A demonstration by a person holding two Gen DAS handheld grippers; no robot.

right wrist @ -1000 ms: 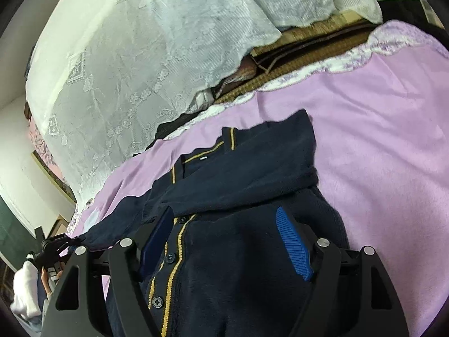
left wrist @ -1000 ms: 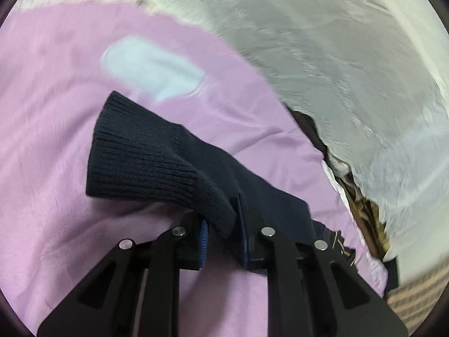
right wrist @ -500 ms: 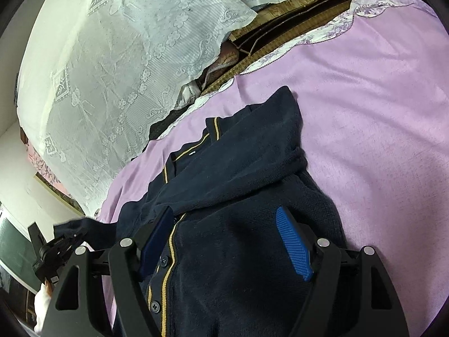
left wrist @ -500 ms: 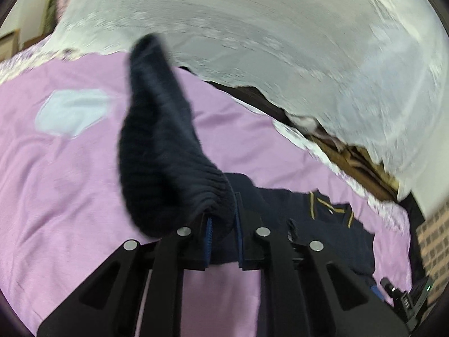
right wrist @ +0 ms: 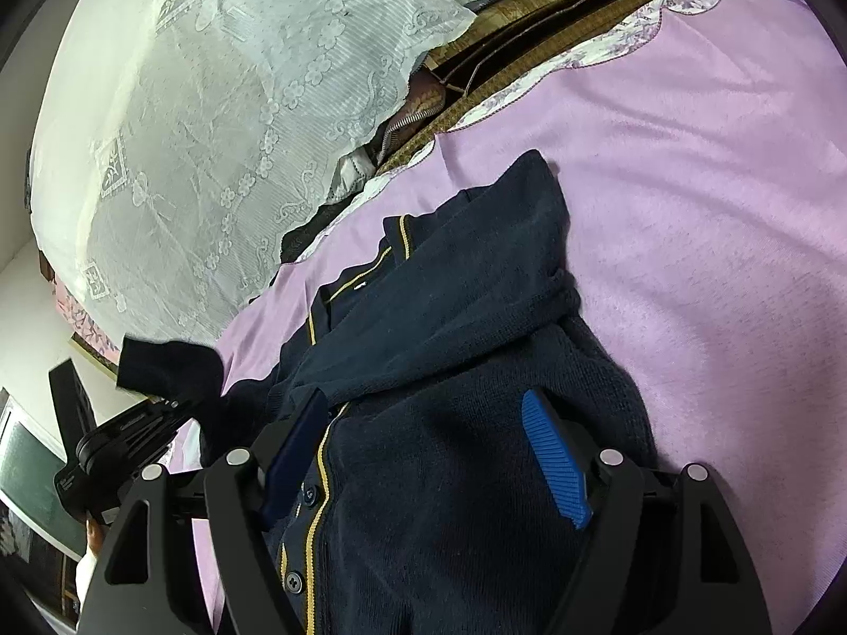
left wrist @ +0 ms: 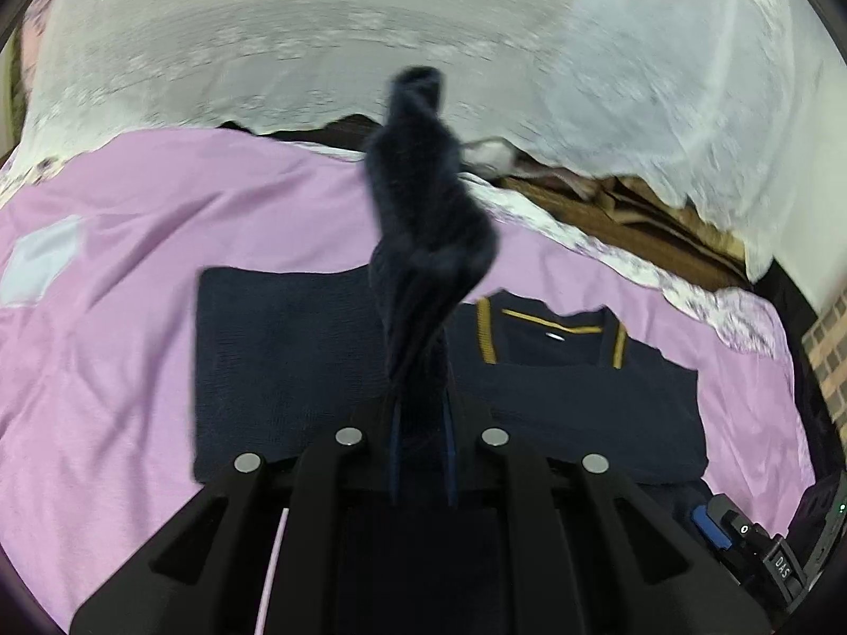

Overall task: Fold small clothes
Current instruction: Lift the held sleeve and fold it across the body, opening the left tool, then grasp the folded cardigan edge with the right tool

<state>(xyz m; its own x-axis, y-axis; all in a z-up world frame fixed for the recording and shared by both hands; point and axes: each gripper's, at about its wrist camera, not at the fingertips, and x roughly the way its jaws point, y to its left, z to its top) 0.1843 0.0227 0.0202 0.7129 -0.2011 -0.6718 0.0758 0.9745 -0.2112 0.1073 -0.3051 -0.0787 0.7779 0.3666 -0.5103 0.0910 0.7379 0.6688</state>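
1. Left wrist view: the left gripper (left wrist: 421, 455) has its fingers pinched almost together on a dark navy sleeve (left wrist: 423, 243), which stands up from the pads toward 12 o'clock, twisted and blurred.
2. Left wrist view: the navy cardigan (left wrist: 571, 386) lies flat on the purple bed cover (left wrist: 122, 328), behind and to either side of the fingers. Its yellow-trimmed collar (left wrist: 550, 325) sits at about 2 o'clock from the fingertips.
3. Left wrist view: a white lace cloth (left wrist: 370, 26) fills the upper field. Part of the right gripper (left wrist: 741, 545) shows at 4 o'clock, low at the edge.
4. Right wrist view: the right gripper (right wrist: 423, 455) has its fingers spread wide, with nothing clamped; whether the pads touch the knit below I cannot tell.
5. Right wrist view: the cardigan's buttoned front, with yellow placket (right wrist: 317, 497), lies beneath and between the fingers. One sleeve is already folded across the chest toward 1 o'clock.
6. Right wrist view: the left gripper holds the other sleeve raised at 9 o'clock, above the bed cover.
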